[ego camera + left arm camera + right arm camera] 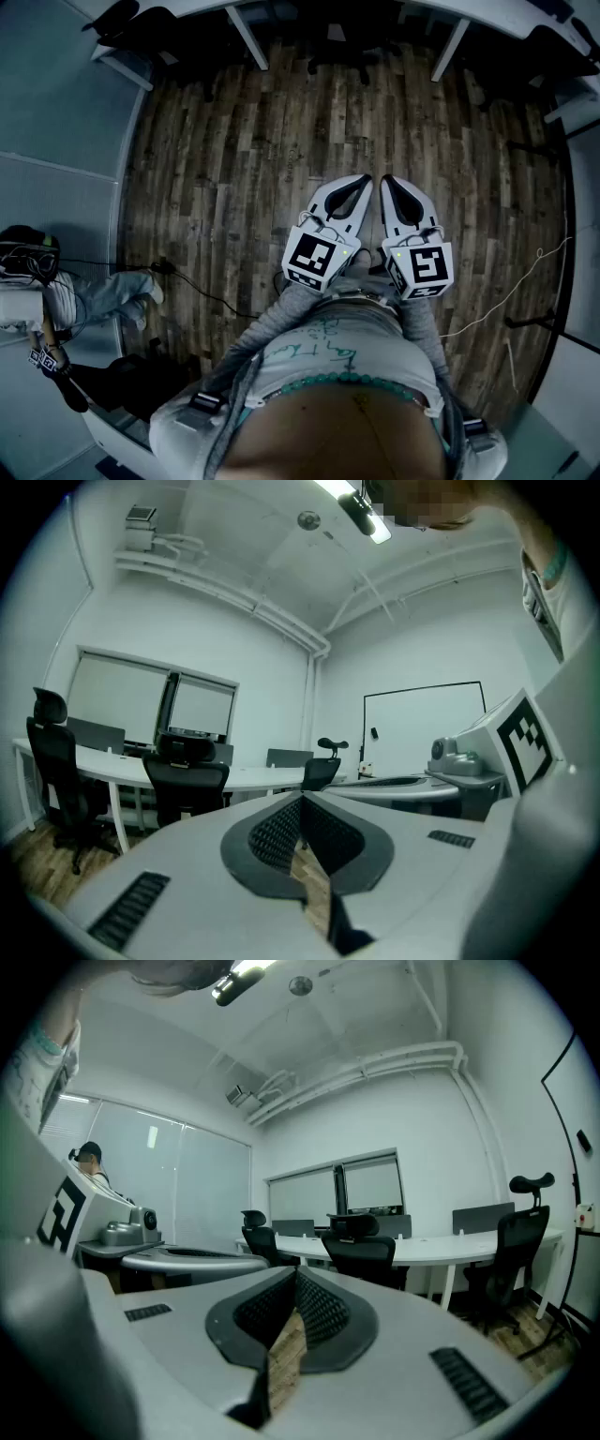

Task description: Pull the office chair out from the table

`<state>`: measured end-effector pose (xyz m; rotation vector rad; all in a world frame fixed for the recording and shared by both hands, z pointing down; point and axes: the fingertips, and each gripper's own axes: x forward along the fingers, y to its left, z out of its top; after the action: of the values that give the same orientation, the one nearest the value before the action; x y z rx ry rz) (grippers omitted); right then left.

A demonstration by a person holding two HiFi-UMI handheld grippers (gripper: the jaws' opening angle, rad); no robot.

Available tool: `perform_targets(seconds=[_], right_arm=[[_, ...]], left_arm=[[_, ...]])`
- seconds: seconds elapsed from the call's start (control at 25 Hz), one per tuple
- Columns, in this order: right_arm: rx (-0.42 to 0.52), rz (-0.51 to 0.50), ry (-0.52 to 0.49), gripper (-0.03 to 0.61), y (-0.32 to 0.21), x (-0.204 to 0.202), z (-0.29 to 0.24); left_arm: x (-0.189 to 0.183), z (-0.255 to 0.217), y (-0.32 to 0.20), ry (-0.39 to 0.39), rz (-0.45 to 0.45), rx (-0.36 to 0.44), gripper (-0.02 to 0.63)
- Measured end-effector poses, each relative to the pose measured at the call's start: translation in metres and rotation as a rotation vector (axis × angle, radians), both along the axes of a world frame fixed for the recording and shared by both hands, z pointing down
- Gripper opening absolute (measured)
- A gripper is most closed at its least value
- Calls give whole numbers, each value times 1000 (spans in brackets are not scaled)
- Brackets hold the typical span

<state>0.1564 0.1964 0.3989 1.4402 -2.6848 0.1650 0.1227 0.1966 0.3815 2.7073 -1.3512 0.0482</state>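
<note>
While both tools are held side by side close in front of the person's body, the left gripper (362, 180) has its jaws pressed together with nothing between them, and the right gripper (386, 180) is likewise closed and empty. In each gripper view the ribbed dark pads (323, 1309) meet at the tip, and only a sliver of floor shows through the gap behind them. The two point roughly level toward the far side of the room, their tips just beside one another and touching no object. Beneath and ahead of them lies a wooden plank floor (234, 169), crossed by a thin dark cable (202, 291) at the left and a pale cable (525, 281) at the right. Well apart from the grippers, across that floor, the office chair (361, 1246), black with a headrest, stands pushed in against the long curved white table (450, 1239), its backrest turned toward the grippers. Further black chairs (516, 1241) stand along the same table. A whiteboard (422, 726) hangs on the wall seen at the right of the left gripper view, and another person (103, 292) sits at the left edge of the head view.
</note>
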Motion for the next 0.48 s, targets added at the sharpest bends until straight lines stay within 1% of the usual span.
perform_targets(seconds=[0.12, 0.28, 0.36, 0.48], right_arm=[[11, 4, -21, 21, -2, 14, 0], [-10, -25, -54, 21, 0, 27, 5], [-5, -57, -40, 21, 1, 30, 7], [17, -108, 23, 21, 2, 26, 11]], left_arm=[[10, 5, 1, 9, -5, -6, 11], [20, 15, 6, 22, -13, -19, 11], [24, 16, 8, 37, -28, -32, 11], [24, 18, 11, 46, -57, -44, 11]])
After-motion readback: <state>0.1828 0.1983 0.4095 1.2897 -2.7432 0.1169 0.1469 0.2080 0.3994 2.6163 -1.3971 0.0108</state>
